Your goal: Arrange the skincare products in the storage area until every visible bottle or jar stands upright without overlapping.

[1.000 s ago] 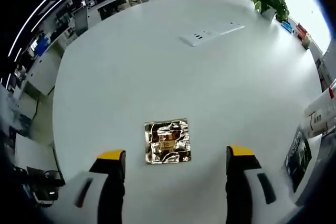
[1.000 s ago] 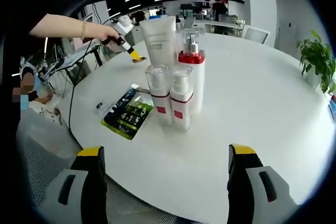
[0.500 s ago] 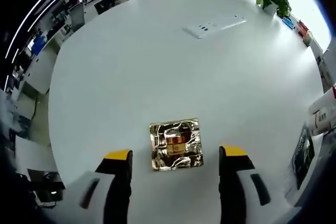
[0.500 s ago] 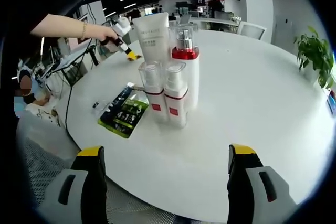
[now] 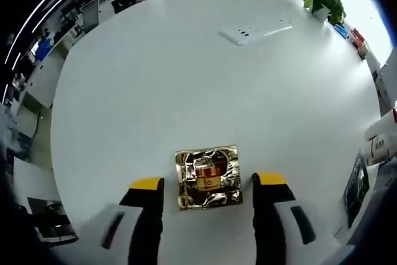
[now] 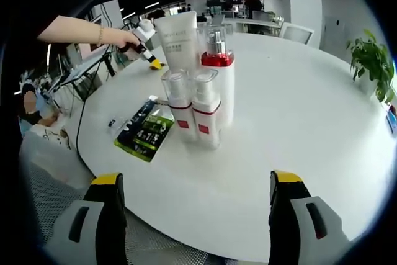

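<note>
Green packet [image 6: 145, 132] beside bottles [image 6: 195, 107], plant [image 6: 372, 60] far off

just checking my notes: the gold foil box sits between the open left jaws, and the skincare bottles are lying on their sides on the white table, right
Not quite. In the right gripper view the skincare bottles stand upright in a tight group on the white table, not on their sides. The gold foil box does sit between the open jaws of the left gripper.

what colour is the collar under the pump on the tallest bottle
Red, on a white bottle with a clear cap; the right gripper view shows it best.
</note>
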